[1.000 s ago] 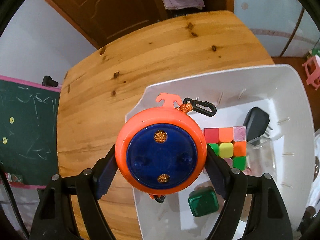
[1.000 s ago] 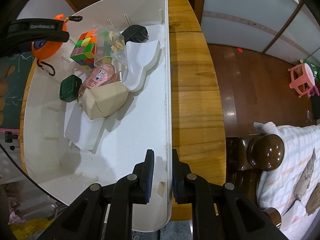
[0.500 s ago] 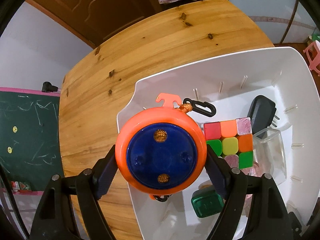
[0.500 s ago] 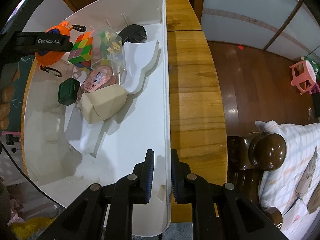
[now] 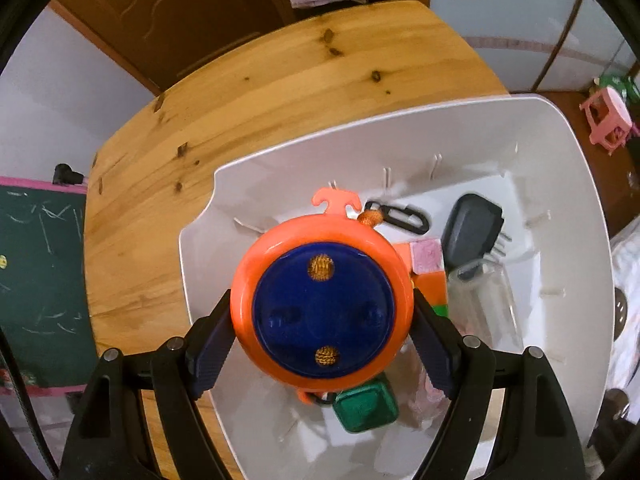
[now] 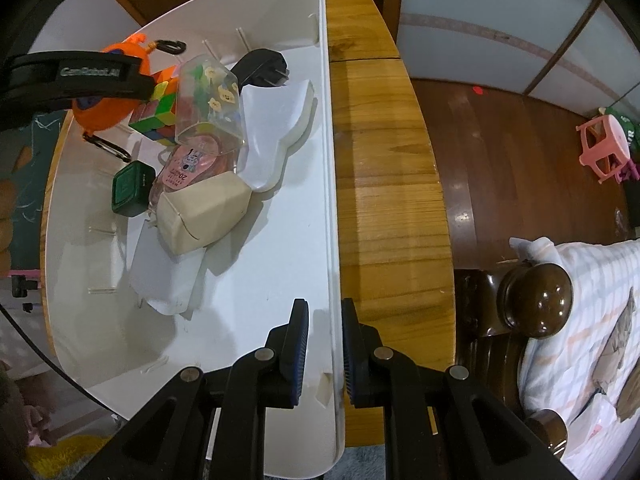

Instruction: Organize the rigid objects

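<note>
A: Orange reel (image 5: 322,308) w/ blue centre — sitting mid-frame in left wrist view, clamped between pads of left gripper (image 5: 322,320), jaws spread wide on its rim. Hanging over upper-left part of white bin (image 5: 560,184).

B: Showing in right wrist view too?

A: Yep, upper left of frame, reel (image 6: 102,110) partly hiding behind left gripper's black finger (image 6: 76,78). Black clips dangling off it top & bottom.

B: Right gripper (image 6: 325,344)?

A: Pinching bin's side wall (image 6: 330,240), lower centre of frame, jaws nearly together w/ thin white wall between the blue pads. Pointing down.

B: Stuff lying in bin already?

A: Lots. Colour cube (image 6: 156,114) just right of reel, touching or nearly — hard telling. Clear plastic box (image 6: 208,100) leaning over cube. Black plug adapter (image 6: 260,66) toward top centre, prongs showing. Green square case (image 6: 132,190) centre-left, beside pink packet (image 6: 186,166). Beige block (image 6: 204,212) lying tilted on white sheets (image 6: 276,128).

B: Bin resting where?

A: Sitting on wooden table (image 5: 240,92), bare wood filling upper-left of left wrist view & running down centre-right strip in right wrist view.

B: Anything around?

A: Green chalkboard (image 5: 36,280) at left edge, pink toy stool (image 6: 604,148) on floor, far right. Bed w/ checked cover (image 6: 580,320) lower right.
</note>
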{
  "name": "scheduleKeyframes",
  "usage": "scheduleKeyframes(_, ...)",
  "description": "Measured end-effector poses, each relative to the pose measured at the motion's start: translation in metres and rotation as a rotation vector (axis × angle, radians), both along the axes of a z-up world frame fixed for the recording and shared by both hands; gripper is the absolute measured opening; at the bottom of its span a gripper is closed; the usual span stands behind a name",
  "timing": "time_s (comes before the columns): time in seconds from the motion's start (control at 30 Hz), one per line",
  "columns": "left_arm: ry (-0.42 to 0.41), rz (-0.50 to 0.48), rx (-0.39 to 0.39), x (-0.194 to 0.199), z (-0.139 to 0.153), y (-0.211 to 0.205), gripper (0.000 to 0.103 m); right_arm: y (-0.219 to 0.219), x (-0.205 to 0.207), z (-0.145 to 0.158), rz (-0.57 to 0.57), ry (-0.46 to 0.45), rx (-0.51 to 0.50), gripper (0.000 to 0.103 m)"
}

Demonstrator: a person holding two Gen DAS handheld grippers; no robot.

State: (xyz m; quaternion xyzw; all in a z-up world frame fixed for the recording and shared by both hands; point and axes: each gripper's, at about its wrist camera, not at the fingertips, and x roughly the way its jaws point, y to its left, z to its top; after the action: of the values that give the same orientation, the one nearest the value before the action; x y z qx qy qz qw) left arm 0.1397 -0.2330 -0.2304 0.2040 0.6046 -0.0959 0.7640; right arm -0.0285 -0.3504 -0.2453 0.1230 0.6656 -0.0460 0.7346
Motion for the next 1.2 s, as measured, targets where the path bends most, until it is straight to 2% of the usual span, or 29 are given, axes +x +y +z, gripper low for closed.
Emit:
scheduleKeyframes(0.3,0.076,0.067,-0.129,0.015,-0.005,0.013,0.084,0.002,0.0,0.001,-0.001,-0.004,-0.008,0.016)
scheduleKeyframes(0.43,0.075,0.08,-0.122,0.016,-0.005,0.015,0.085,0.001,0.0,0.002,0.0,-0.003,-0.009,0.016)
scheduleKeyframes(0.5,0.082,0.079,-0.14,0.016,-0.004,0.017,0.091,0.001,0.0,0.002,0.0,-0.002,-0.008,0.016)
scheduleKeyframes(0.6,0.065,0.063,-0.158,0.013,0.0,0.018,0.093,0.001,0.001,0.002,0.001,-0.003,-0.009,0.016)
scheduleKeyframes(0.7,0.05,0.049,-0.163,0.01,0.006,0.018,0.099,0.002,0.001,0.002,0.004,-0.002,-0.012,0.016)
scheduleKeyframes(0.93,0.028,0.032,-0.167,-0.004,0.02,0.023,0.1,0.001,0.001,0.004,0.002,-0.002,-0.007,0.016)
scheduleKeyframes(1.2,-0.009,0.029,-0.205,-0.034,0.054,0.034,0.1,0.001,0.0,0.011,0.008,-0.026,-0.01,0.016)
